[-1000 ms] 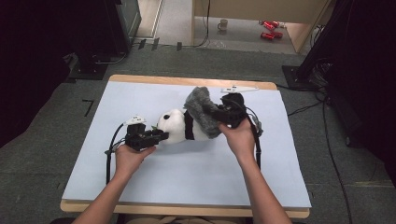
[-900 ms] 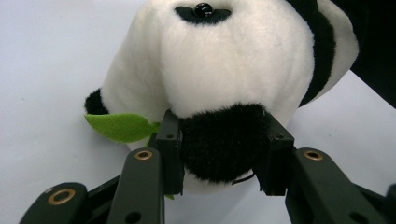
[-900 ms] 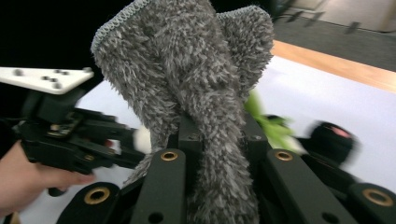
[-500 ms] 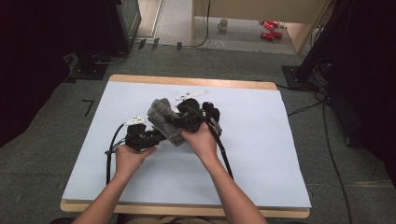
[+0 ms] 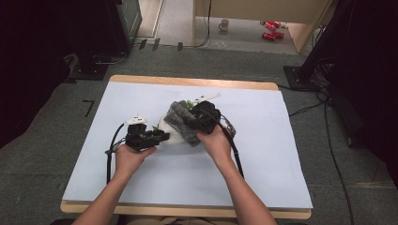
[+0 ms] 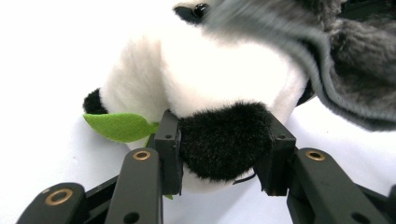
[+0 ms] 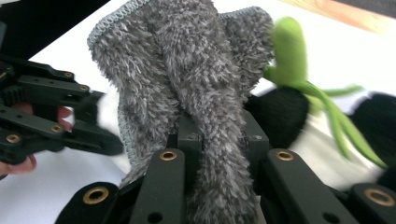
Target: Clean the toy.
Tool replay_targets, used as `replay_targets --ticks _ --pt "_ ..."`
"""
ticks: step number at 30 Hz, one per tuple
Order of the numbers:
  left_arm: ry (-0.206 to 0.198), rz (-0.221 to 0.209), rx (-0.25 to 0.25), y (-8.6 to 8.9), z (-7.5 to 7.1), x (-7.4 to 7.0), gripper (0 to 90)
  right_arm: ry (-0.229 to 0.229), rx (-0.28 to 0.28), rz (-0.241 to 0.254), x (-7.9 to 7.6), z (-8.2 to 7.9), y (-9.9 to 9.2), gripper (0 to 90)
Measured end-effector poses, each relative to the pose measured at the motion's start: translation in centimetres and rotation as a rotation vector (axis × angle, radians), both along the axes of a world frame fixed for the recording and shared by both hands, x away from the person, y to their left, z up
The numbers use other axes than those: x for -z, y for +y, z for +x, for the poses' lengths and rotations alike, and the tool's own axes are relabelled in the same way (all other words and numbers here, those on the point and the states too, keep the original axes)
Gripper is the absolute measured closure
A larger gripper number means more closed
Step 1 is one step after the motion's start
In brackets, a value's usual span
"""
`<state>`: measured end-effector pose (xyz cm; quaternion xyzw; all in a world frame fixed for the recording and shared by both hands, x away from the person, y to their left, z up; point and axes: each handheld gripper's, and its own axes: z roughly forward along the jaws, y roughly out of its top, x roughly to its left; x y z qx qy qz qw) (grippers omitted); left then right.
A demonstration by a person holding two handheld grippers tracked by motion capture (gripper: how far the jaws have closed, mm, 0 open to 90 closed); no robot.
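A plush panda [image 5: 170,131] [image 6: 205,79] lies on the white table cover, half under a grey fluffy cloth [image 5: 184,123] [image 7: 187,93]. My left gripper [image 5: 157,137] [image 6: 224,154] is shut on a black furry limb [image 6: 224,144] of the panda, next to a green felt leaf [image 6: 119,126]. My right gripper [image 5: 196,123] [image 7: 217,140] is shut on the bunched grey cloth and holds it over the panda. Green leaves [image 7: 299,70] and a black panda limb [image 7: 280,114] show behind the cloth. The other gripper [image 7: 42,116] shows at the left of the right gripper view.
The white cover [image 5: 263,154] spreads over a wooden table [image 5: 197,82]. Black cables [image 5: 234,150] trail from both grippers. On the floor beyond stand a mug [image 5: 225,23] and red cans [image 5: 270,29].
My right gripper has carried the grey cloth leftward and down, from the panda's far end over its body and towards the left gripper. The left gripper has kept its place.
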<state>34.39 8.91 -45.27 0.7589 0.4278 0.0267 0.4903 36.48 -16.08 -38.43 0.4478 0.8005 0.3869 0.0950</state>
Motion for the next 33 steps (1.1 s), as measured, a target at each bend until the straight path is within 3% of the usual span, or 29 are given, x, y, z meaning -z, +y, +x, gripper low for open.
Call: replay_targets --ticks 5,10,12,20,28,33 --pt "0.001 0.0 0.004 0.1 0.1 0.0 59.4 -0.016 0.011 -0.032 -0.4 -0.2 -1.2 76.2" --pt "0.001 0.0 0.014 0.3 0.2 0.0 59.5 -0.032 0.056 -0.067 -1.1 -0.4 -3.1 76.3" --pt "-0.008 0.001 0.017 0.2 0.2 -0.1 59.5 -0.019 0.07 -0.055 -1.2 -0.4 -4.1 76.4" --pt "0.001 -0.001 0.022 0.4 0.6 -0.4 59.5 -0.059 0.118 -0.04 -2.0 -0.5 -6.6 76.9" --pt "0.007 -0.016 0.046 0.6 0.8 -0.3 62.1 -0.065 0.172 -0.019 -2.6 -0.7 -8.9 76.6" --pt "0.018 -0.027 0.073 0.5 0.6 -0.6 66.1 -0.102 0.201 0.036 -4.1 -1.4 -9.8 76.5"
